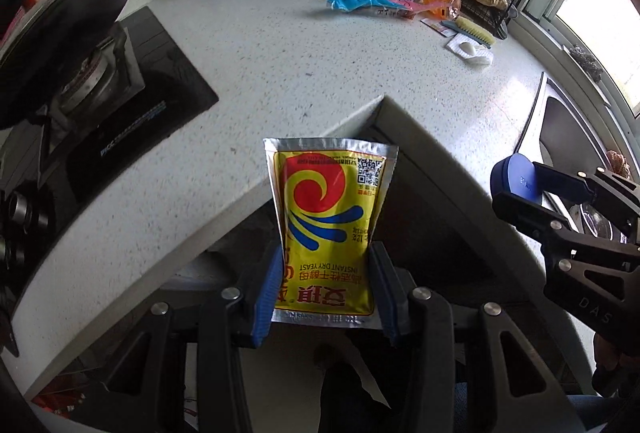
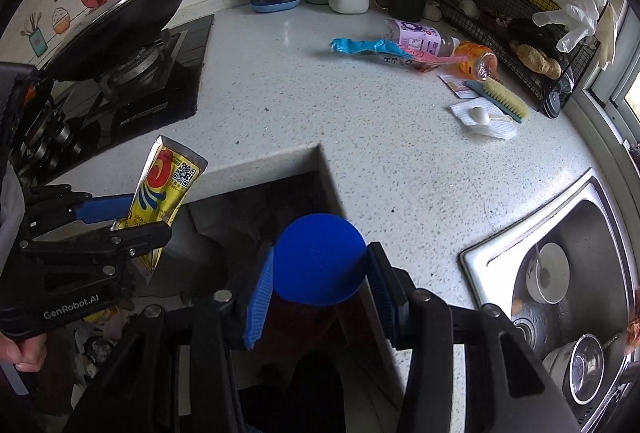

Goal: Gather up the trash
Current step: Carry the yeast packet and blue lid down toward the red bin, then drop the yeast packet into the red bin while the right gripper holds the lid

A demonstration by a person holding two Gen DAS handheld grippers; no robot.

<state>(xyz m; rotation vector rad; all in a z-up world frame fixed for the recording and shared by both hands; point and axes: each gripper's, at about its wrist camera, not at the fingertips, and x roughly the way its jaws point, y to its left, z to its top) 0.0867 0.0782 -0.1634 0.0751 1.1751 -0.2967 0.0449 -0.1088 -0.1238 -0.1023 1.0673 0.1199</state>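
Pinching a yellow yeast packet [image 1: 326, 229] by its lower end, the left gripper [image 1: 326, 297] fills the bottom centre of the left wrist view, its blue pads pressed on both side edges; the packet stands upright with its print upside down, over the inner corner of the speckled countertop [image 1: 280, 73], bottom seam partly cut off by the pads. In the right wrist view the same packet [image 2: 166, 189] shows at middle left, tilted, its lower part hidden behind the left gripper [image 2: 132, 217]. The right gripper [image 2: 320, 285] at bottom centre of its own view is clamped on a bottle with a blue cap [image 2: 320, 259]; the cap blocks nearly all of the body, only a dark reddish blur below it, contents unreadable. From the left wrist view that cap [image 1: 516, 179] sits at the right edge, bottle body not visible. Below the counter corner is a dark recess, contents hard to make out. More trash lies upper right of both views: blue wrapper [image 2: 356, 45], lying purple-label bottle [image 2: 420, 35], orange bottle [image 2: 476, 59]. Scrub brush [image 2: 504, 99] just beside them. Sink [image 2: 568, 273] at lower right holds bowls, partly cropped. Wok [image 2: 120, 17] on stove, upper left, cropped by the frame edge.
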